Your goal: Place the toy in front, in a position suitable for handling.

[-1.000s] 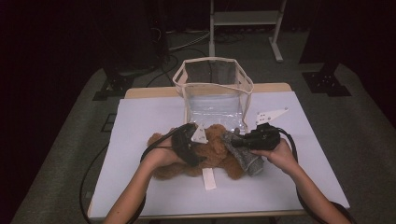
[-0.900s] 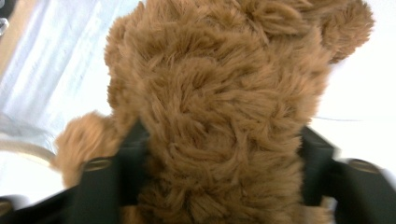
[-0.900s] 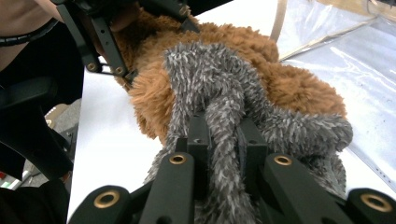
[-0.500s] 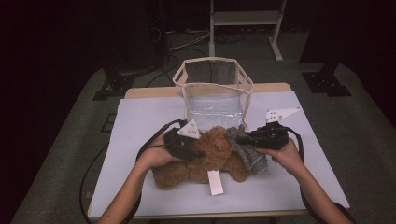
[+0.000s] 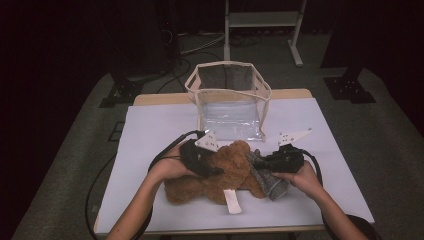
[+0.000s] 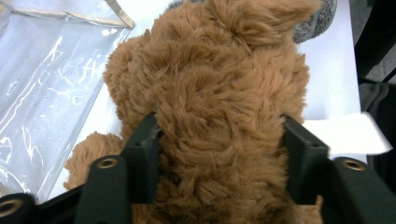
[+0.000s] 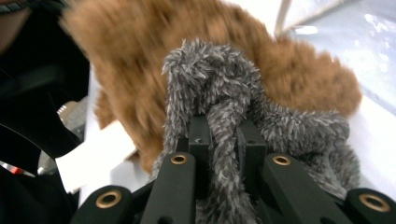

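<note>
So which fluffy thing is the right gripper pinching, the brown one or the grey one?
The grey fluffy piece. The right gripper has its jaws shut tight on a fold of it, while the brown plush toy sits between the left gripper's jaws.

A wooden-edged table (image 5: 150, 98) under a pale sheet (image 5: 150, 130) sits lit at centre. Grey carpet (image 5: 75, 165) surrounds it. At twelve o'clock, a white metal frame (image 5: 262, 20); black stand feet at ten (image 5: 120, 92) and two (image 5: 350, 87); darkness beyond.

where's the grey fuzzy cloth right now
In the high view the grey fuzzy cloth lies right of centre on the table, against the brown plush toy, pinched in the right claw.
</note>
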